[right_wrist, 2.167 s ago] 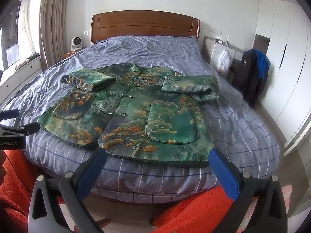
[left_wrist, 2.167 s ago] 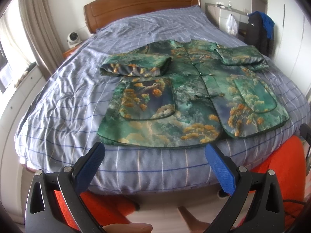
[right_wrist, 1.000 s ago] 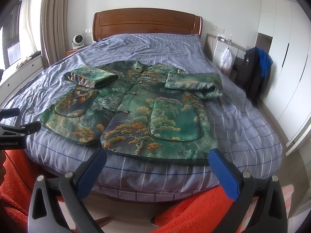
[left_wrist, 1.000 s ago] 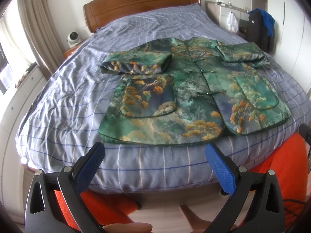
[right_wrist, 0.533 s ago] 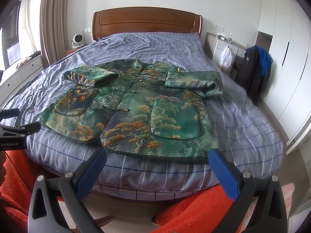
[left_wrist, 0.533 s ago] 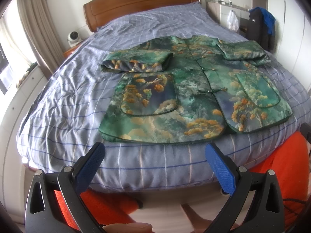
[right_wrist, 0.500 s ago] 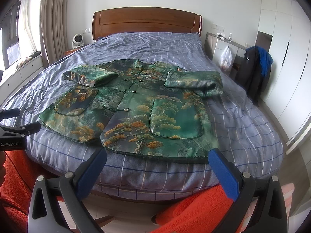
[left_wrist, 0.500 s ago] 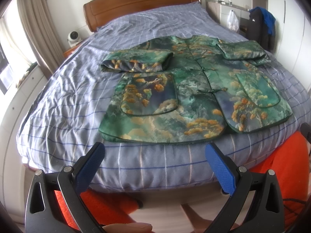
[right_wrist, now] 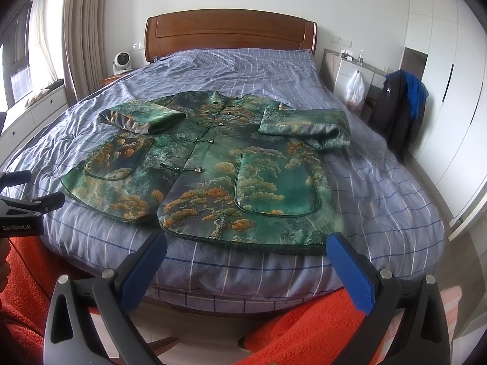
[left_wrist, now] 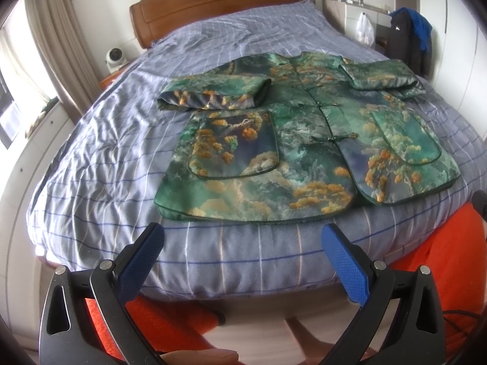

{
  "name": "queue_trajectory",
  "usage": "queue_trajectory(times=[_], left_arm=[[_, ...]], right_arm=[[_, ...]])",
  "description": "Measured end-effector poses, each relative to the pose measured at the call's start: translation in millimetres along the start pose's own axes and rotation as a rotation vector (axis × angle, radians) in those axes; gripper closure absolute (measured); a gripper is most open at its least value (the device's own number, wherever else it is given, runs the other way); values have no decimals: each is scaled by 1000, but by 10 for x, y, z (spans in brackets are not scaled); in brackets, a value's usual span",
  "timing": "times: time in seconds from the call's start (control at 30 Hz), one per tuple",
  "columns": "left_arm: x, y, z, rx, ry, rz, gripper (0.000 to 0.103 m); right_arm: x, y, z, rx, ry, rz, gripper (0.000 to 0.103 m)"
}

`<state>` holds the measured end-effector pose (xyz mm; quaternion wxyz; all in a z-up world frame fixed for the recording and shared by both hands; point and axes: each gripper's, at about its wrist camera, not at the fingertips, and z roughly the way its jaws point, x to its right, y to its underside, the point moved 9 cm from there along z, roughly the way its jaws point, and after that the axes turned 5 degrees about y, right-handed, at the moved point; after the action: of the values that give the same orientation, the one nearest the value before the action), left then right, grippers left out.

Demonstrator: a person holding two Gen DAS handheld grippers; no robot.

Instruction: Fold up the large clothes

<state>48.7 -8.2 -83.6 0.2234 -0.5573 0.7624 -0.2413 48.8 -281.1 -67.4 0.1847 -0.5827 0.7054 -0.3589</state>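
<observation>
I hold my left gripper (left_wrist: 243,245) and right gripper (right_wrist: 246,254) low at the near edge of the bed (right_wrist: 380,206), fingers spread wide, gripping nothing. Just beyond them the green jacket (right_wrist: 213,170) lies flat, front up, hem nearest, with both sleeves folded inward across its chest. Farther back stands the wooden headboard (right_wrist: 231,35).

bed (right_wrist: 395,213) foot cut off, folded sleeves' (right_wrist: 304,123) cuffs hidden
</observation>
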Motion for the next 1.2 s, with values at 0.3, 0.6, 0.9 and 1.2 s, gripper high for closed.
queue_trajectory(times=[0.3, 0.6, 0.9, 1.2], left_arm=[[-29, 16, 54, -14, -11, -10, 0], [-13, -4, 89, -27, -15, -7, 0], [-320, -62, 238, -52, -4, -72, 0], [-956, -120, 676, -139, 143, -228, 0]], right_arm=[[6, -10, 8, -1, -2, 1, 0], [7, -12, 14, -3, -1, 6, 0], [46, 20, 52, -19, -7, 21, 0], [-34, 76, 120, -43, -42, 11, 0]])
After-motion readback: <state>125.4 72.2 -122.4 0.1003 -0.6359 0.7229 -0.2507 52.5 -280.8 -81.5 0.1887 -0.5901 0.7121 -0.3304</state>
